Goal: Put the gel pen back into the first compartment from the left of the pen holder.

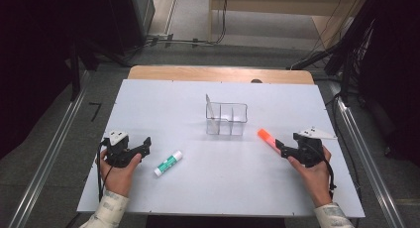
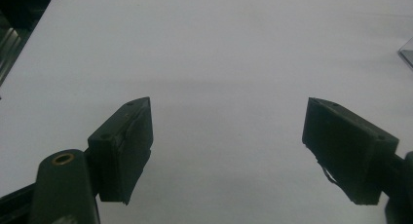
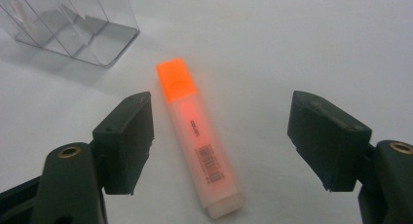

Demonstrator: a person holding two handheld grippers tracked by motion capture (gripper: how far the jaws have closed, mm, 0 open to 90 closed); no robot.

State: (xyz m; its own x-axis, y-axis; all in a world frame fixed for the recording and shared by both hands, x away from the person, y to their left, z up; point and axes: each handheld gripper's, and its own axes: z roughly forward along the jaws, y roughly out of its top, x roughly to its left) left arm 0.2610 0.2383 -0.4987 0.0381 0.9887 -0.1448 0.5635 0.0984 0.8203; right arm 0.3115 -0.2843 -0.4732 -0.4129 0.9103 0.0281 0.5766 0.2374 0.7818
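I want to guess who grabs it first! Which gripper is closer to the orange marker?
Right. The right gripper has its open jaws either side of the orange marker; the left gripper is far across the table.

- From above, I see the white table (image 1: pixel 218 183) evenly lit and the room around it nearly black.
- Ahead of the left gripper's (image 2: pixel 229 136) spread jaws, the surface looks flat grey and dim, with soft jaw edges.
- Between the right gripper's (image 3: pixel 221 136) jaws, the orange highlighter (image 3: pixel 197 136) glows and its cap is overexposed.
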